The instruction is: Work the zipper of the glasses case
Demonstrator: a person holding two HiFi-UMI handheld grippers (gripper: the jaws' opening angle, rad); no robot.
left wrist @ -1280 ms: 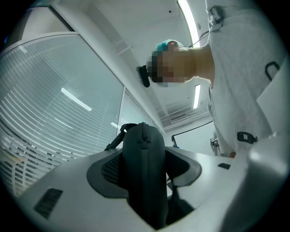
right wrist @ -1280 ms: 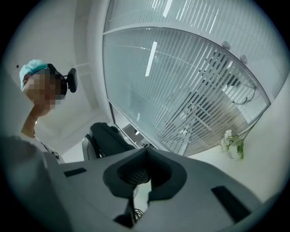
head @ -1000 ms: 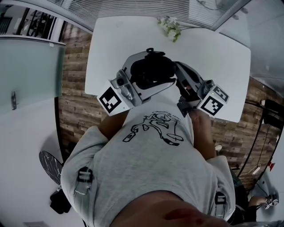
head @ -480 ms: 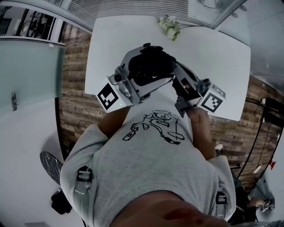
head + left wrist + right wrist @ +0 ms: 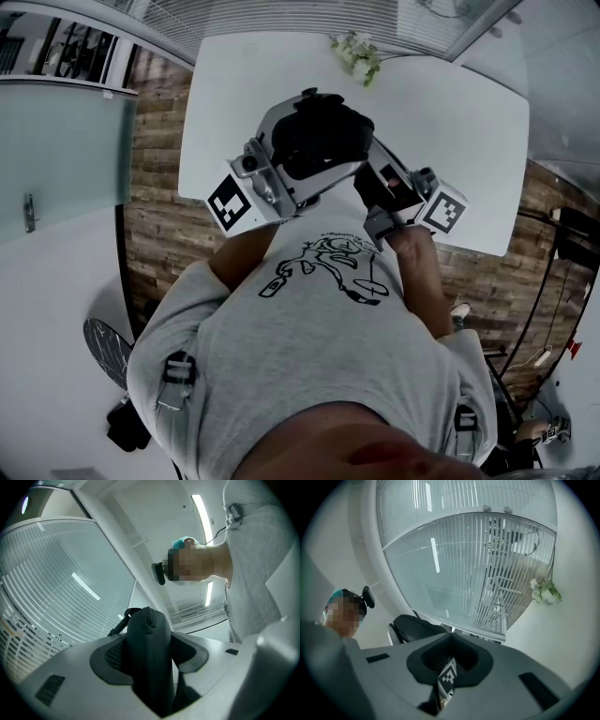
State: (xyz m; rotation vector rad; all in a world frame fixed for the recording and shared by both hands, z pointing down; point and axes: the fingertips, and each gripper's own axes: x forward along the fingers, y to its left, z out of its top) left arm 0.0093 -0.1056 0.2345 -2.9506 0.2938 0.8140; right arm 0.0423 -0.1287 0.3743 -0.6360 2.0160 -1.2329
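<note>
Rolling at the wrist, the right gripper point(image 5: 449, 660) has edged closer to the glasses case point(image 5: 319, 141) — jaws pressed together on nothing, just right of it, likely lining up on the zipper point(image 5: 149, 618). The left gripper point(image 5: 147, 663) clamps the case on edge above the table point(image 5: 450, 122) — seam exposed for access.

The table point(image 5: 469, 122) is lying open across the frame's upper right. Flowers point(image 5: 359, 58) are standing at its top edge, and the glasses case point(image 5: 323, 141) is blocking the centre.
</note>
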